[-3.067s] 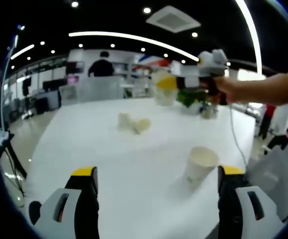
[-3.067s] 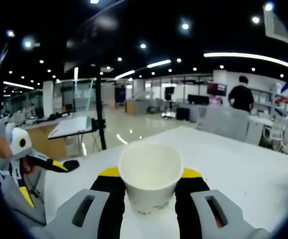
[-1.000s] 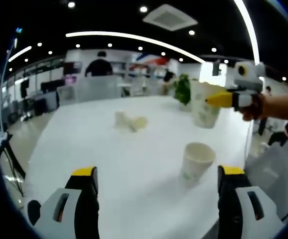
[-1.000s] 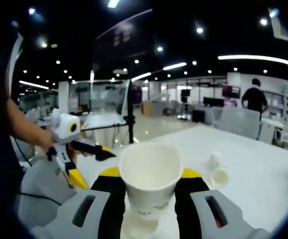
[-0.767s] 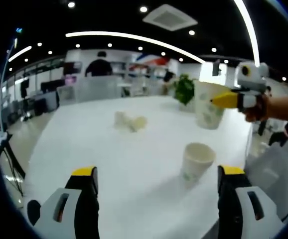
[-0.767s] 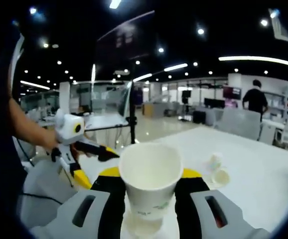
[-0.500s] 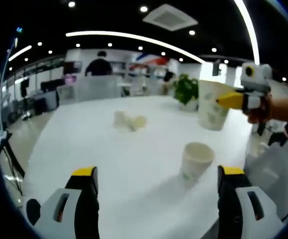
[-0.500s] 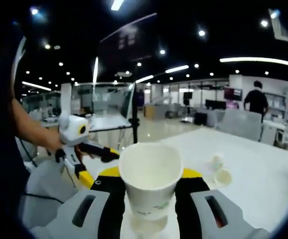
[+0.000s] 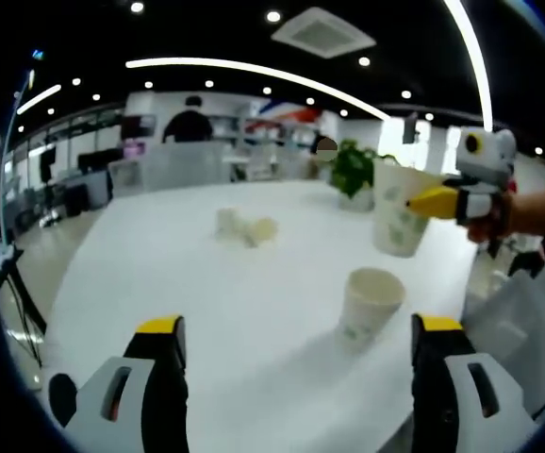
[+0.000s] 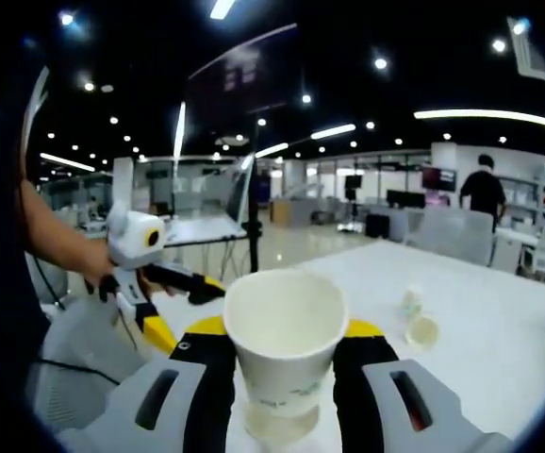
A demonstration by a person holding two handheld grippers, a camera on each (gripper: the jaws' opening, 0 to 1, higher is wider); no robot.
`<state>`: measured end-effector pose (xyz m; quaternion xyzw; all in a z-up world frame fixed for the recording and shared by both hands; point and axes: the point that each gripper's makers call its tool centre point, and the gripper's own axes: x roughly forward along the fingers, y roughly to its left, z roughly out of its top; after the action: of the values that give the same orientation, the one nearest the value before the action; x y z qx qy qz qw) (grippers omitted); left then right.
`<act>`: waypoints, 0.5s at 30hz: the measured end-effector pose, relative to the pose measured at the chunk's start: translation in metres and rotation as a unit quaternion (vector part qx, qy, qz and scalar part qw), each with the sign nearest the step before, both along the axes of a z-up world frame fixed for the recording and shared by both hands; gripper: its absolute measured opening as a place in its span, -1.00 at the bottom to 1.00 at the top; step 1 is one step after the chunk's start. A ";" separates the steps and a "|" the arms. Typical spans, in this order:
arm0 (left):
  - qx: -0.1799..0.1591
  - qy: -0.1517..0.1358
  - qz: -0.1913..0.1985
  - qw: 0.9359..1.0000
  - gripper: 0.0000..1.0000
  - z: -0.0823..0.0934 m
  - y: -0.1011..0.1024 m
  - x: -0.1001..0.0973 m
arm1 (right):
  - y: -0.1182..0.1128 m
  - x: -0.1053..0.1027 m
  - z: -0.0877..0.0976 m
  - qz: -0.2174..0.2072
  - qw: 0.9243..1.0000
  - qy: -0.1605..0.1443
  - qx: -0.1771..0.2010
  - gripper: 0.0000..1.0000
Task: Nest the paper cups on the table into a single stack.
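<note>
The right gripper [image 10: 286, 377], pinching a paper cup [image 10: 285, 349], has sunk toward the standing cup [image 9: 370, 307]; the left gripper [image 9: 296, 373] waits spread; nesting seems imminent.

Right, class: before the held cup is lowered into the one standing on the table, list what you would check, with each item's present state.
1. Right gripper shut on held cup: ok.
2. Held cup upright, mouth up: ok.
3. Standing cup upright, mouth open: ok.
4. Held cup directly over standing cup: seems so in the right gripper view, where its rim shows just below; left gripper view puts it up and aside: cannot tell.
5. Left gripper open, clear of the standing cup: ok.
6. Far cups lying on table, not yet stacked: not ok.
</note>
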<state>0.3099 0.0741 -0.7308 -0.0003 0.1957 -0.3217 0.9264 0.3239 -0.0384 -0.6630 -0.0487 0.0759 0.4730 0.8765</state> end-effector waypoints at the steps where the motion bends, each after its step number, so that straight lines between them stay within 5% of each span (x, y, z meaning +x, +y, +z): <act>1: 0.000 0.000 0.000 1.000 0.94 0.000 0.000 0.000 | 0.000 0.001 -0.002 0.000 1.000 0.000 0.002 -0.24; 15: 0.001 0.003 -0.002 1.000 0.94 -0.003 -0.002 -0.001 | 0.001 0.003 -0.032 -0.007 1.000 0.021 0.013 -0.25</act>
<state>0.3087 0.0722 -0.7342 0.0006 0.1987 -0.3236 0.9251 0.3268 -0.0374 -0.6954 -0.0268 0.0890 0.4685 0.8785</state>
